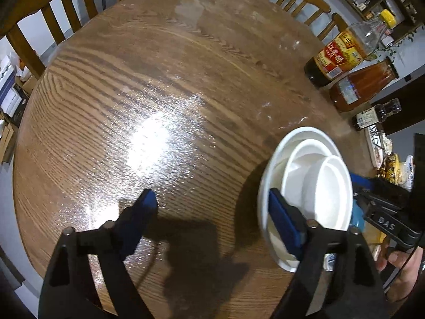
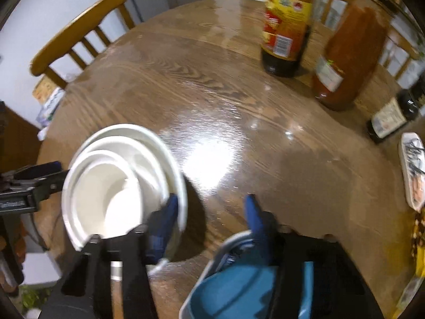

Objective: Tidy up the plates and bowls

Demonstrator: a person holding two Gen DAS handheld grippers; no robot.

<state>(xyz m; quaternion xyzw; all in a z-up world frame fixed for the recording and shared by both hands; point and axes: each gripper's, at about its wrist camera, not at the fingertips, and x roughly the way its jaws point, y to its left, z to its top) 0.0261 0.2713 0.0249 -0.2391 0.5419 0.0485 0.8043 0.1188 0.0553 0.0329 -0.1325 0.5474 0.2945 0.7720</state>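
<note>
Three white bowls point(image 1: 305, 186) sit nested in one stack on the round wooden table point(image 1: 159, 79), near its right side. My left gripper point(image 1: 212, 216) is open. Its right finger point(image 1: 281, 220) hangs over the largest bowl's rim and its left finger point(image 1: 143, 212) is out over bare wood. In the right wrist view the white stack point(image 2: 114, 186) is at lower left. My right gripper point(image 2: 209, 210) is open, with its left finger point(image 2: 164, 220) just inside the outer bowl's rim. Its right finger point(image 2: 255, 218) is above a blue bowl point(image 2: 239, 287) at the near edge.
A dark sauce bottle point(image 1: 334, 58), an orange-red sauce bottle point(image 1: 364, 85) and a small dark bottle point(image 1: 374, 114) stand at the table's right edge. A patterned white oblong dish point(image 2: 413, 170) lies beyond them. Wooden chairs point(image 1: 53, 8) ring the far side.
</note>
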